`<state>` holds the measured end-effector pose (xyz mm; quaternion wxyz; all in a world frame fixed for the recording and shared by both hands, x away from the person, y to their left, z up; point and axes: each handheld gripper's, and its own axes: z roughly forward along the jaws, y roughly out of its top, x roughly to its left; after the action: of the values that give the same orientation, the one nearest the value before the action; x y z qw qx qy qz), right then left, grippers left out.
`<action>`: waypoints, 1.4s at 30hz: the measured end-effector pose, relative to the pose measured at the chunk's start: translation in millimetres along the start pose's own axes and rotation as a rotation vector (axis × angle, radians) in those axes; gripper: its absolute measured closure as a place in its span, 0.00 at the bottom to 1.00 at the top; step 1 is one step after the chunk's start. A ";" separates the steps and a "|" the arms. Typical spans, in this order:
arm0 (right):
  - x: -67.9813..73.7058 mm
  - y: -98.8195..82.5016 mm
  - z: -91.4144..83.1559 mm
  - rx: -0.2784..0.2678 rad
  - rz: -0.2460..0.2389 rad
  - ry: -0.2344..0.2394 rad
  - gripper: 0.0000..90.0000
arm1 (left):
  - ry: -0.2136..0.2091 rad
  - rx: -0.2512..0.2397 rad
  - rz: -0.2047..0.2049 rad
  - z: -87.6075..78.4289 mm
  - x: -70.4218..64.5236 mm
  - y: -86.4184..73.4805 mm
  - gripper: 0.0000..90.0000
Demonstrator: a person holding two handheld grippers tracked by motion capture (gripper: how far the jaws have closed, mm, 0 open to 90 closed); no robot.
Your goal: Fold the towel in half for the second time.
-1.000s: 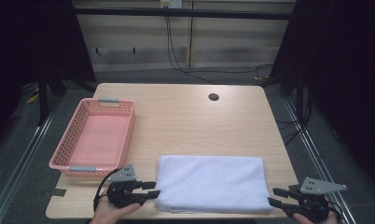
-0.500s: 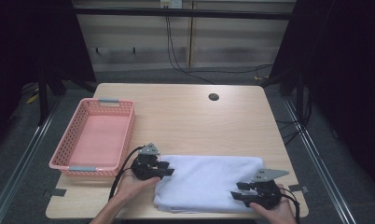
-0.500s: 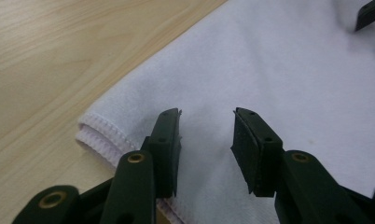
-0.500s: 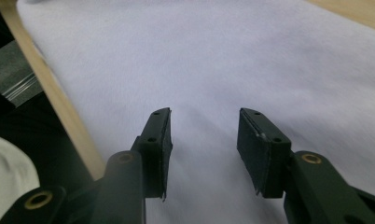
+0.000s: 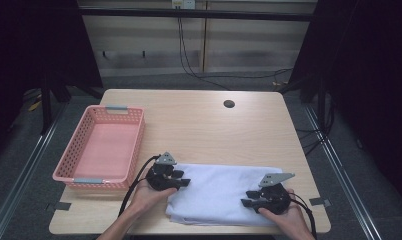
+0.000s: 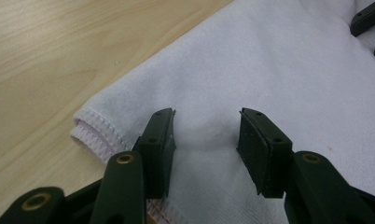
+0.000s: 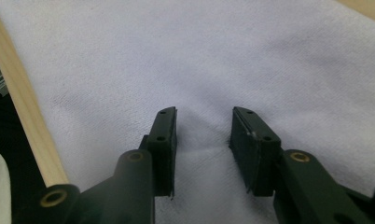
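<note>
Two grippers, left (image 5: 181,178) and right (image 5: 250,198), press on the folded towel (image 5: 221,192) at the table's (image 5: 199,125) near edge, jaws half-open; left's just widened, right's narrowed. Cloth bunches between, unpinched; basket (image 5: 101,150) empty.

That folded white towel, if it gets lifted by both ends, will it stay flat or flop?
Likely floppy: the white towel is soft cloth, dimpling between the left gripper jaws. Its stacked folds, visible at the stitched hem, may slide apart. It probably sags mid-span between left and right gripper.

Black tongs (image 5: 181,181), brass screws, seemingly bare forearms.
</note>
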<state>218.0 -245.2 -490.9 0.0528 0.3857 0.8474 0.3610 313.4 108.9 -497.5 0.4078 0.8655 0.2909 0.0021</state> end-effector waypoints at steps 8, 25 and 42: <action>-18.0 -1.1 -6.2 0.000 0.009 -0.047 0.72 | -0.014 0.011 -0.032 14.9 -0.8 15.3 0.59; 66.1 51.5 26.8 -0.072 -0.122 0.181 0.46 | 0.020 0.001 -0.075 -4.3 21.0 30.1 0.52; 117.1 67.0 96.3 0.006 -0.287 0.183 0.40 | 0.073 -0.019 -0.112 3.1 43.8 29.6 0.45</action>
<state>213.1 -79.6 -495.7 0.0250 0.2265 0.8962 0.3807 365.4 114.0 -488.8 0.4047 0.8433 0.3534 0.0138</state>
